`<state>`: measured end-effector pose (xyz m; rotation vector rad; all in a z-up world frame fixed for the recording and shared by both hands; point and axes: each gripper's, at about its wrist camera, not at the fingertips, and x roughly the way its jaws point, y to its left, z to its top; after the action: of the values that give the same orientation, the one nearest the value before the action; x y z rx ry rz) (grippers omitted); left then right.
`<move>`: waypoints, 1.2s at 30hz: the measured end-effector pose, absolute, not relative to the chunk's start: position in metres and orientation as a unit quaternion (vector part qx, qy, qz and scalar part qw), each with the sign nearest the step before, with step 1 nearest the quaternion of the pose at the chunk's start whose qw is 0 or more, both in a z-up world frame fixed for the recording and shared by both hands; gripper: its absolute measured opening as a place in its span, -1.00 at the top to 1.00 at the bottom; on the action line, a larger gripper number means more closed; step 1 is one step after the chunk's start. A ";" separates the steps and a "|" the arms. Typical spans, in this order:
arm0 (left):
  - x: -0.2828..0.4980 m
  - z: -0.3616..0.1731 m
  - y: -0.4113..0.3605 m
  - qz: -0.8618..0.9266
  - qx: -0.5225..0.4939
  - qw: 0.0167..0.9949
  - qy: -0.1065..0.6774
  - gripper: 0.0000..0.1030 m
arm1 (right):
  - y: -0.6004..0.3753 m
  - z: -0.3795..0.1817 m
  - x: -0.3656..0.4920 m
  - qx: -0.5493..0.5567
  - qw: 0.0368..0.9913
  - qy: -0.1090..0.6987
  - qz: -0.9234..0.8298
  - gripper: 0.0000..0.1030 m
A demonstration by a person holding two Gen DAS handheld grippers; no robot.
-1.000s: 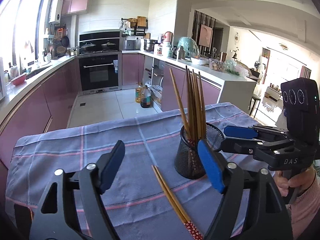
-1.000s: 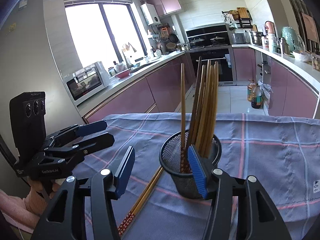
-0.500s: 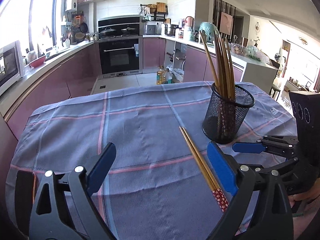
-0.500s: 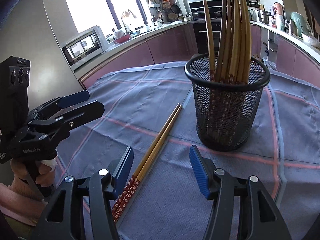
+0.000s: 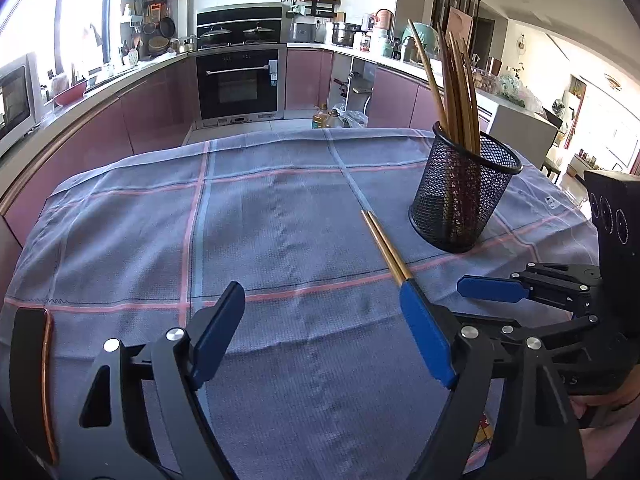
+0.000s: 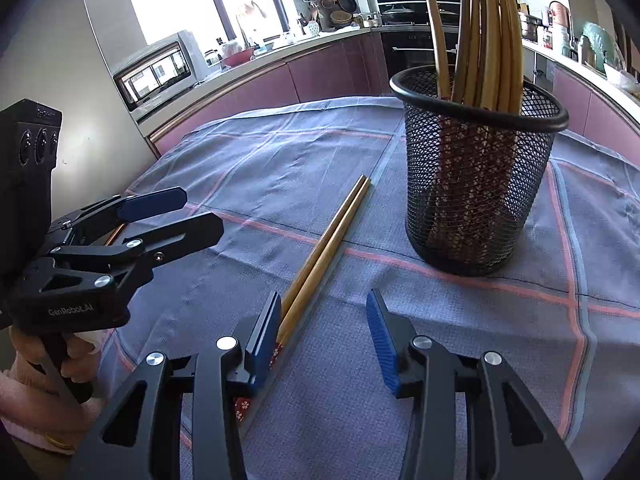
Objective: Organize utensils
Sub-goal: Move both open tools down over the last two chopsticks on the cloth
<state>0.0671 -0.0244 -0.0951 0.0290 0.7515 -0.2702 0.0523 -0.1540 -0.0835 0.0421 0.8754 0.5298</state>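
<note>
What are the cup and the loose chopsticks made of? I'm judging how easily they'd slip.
Cup: looks like black metal mesh with a smooth rolled rim; you can see through its wall. Chopsticks: probably wood or bamboo, tan with a light sheen, and patterned red ends. They lie on a woven cloth.

Cloth-covered table (image 5: 280, 240); chopsticks (image 5: 384, 244); mesh holder (image 5: 460, 200)

Bright window glare, sharp, fisheye-warped edges

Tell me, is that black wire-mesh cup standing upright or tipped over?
Upright. The black wire-mesh cup rests flat on the blue checked cloth, rim up, with brown wooden chopsticks standing inside.
</note>
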 end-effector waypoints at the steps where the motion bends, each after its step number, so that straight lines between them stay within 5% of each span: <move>1: 0.067 -0.096 -0.024 -0.132 0.013 0.921 0.368 -0.51 | -0.152 -0.083 0.053 0.019 0.872 0.419 0.254 0.18; 19: 0.072 -0.108 -0.036 -0.151 0.025 0.910 0.386 -0.49 | -0.164 -0.086 0.055 0.035 0.866 0.432 0.249 0.43; 36: 0.086 -0.130 -0.063 -0.183 0.054 0.883 0.429 -0.38 | -0.171 -0.087 0.053 0.037 0.863 0.433 0.256 0.45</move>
<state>0.0858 -0.0632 -0.1296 0.1121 0.8934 -0.3804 0.0525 -0.1715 -0.0875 0.0781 0.9085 0.5377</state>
